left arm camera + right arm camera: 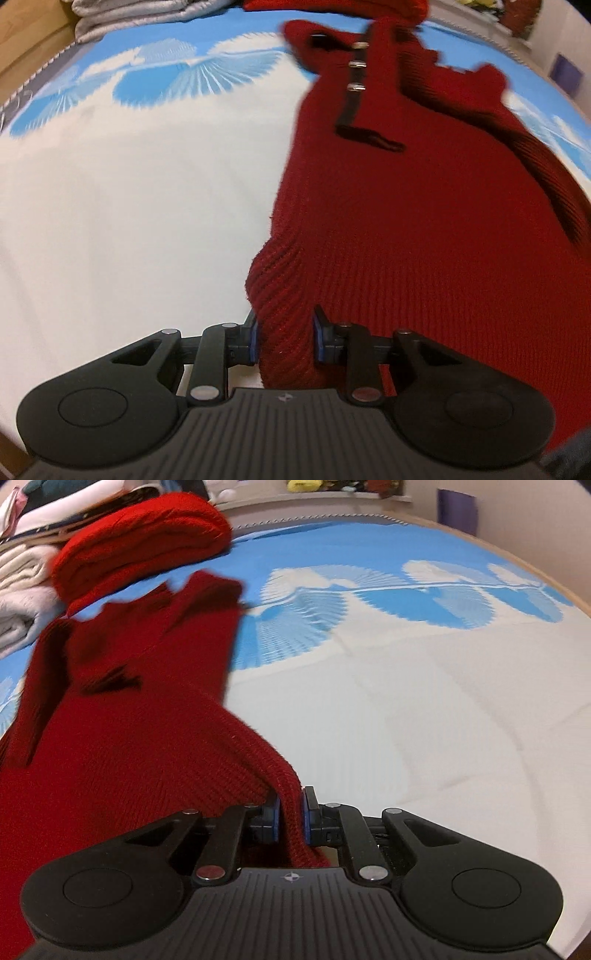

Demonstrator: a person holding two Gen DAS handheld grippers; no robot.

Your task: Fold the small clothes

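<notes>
- Nearest the left wrist camera, the left gripper (285, 341) has its jaws clenched on a bunched, ribbed corner of the red knitted garment (424, 229); the blue pads (253, 341) press the fold from both sides.
- Nearest the right wrist camera, the right gripper (290, 819) has its jaws clamped almost together on a thin ribbed edge of the same red knitted garment (140, 716).
- From both grips the garment stretches away over the bed (129, 229), toward the bed's far edge.
- On the garment's front runs a dark placket with three small metal snaps (355, 64), the line ending in a dark slit lower down.
- Its far part looks ragged and blurred in both views, so whether that end lies flat on the bed or hangs lifted I cannot tell.
- White fills the sheet's near part, with a blue band of pale fan-shaped prints (369, 590) toward the far edge.
- At the far left corner of the bed, in the right wrist view, a folded bright red knit (147, 535) lies beside a heap of pale and white clothes (22, 587).
- Folded grey fabric (125, 16) sits at the far edge in the left wrist view.
</notes>
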